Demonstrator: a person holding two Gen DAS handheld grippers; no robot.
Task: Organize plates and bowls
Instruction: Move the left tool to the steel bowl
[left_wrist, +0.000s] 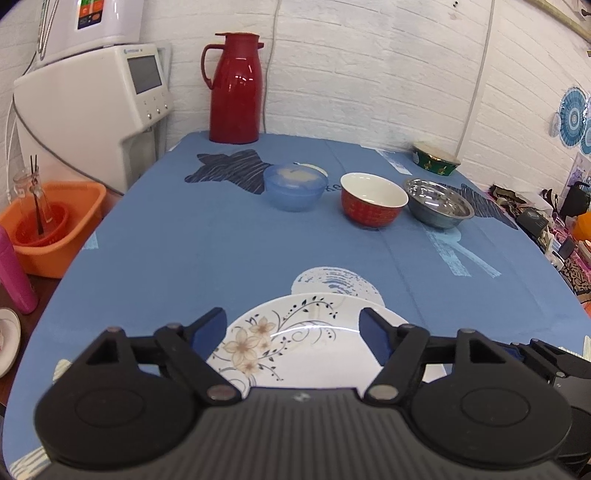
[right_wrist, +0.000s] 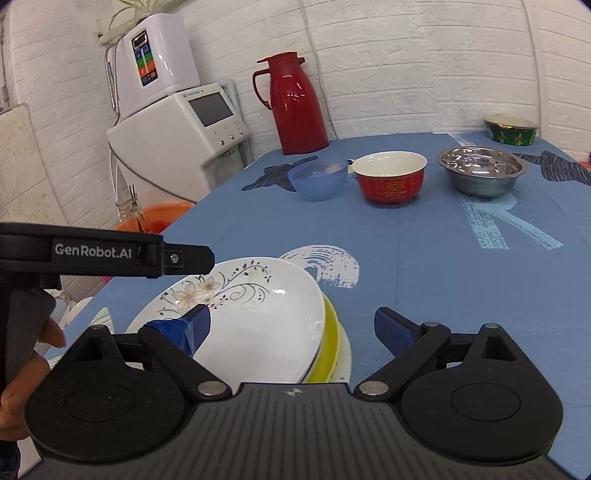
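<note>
Holding both tools over the near edge of the desk (left_wrist: 147, 240), I have my left gripper (left_wrist: 293, 332) spread apart above the floral plate (left_wrist: 295, 343) and my right gripper (right_wrist: 291, 328) likewise apart, gripping nothing. That plate tops a stack with a yellow plate (right_wrist: 330, 347) beneath. Farther off stand a blue bowl (left_wrist: 295, 186), red bowl (left_wrist: 373, 201) and steel bowl (left_wrist: 437, 203) in a row. Farthest: a red thermos (left_wrist: 234, 88) left, a green bowl (left_wrist: 436, 158) right.

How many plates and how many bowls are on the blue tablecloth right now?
Plates: 3, stacked: floral plate on top, yellow plate, pale plate at the bottom.
Bowls: 4: blue bowl, red bowl, steel bowl, green bowl.
Total: 7
</note>
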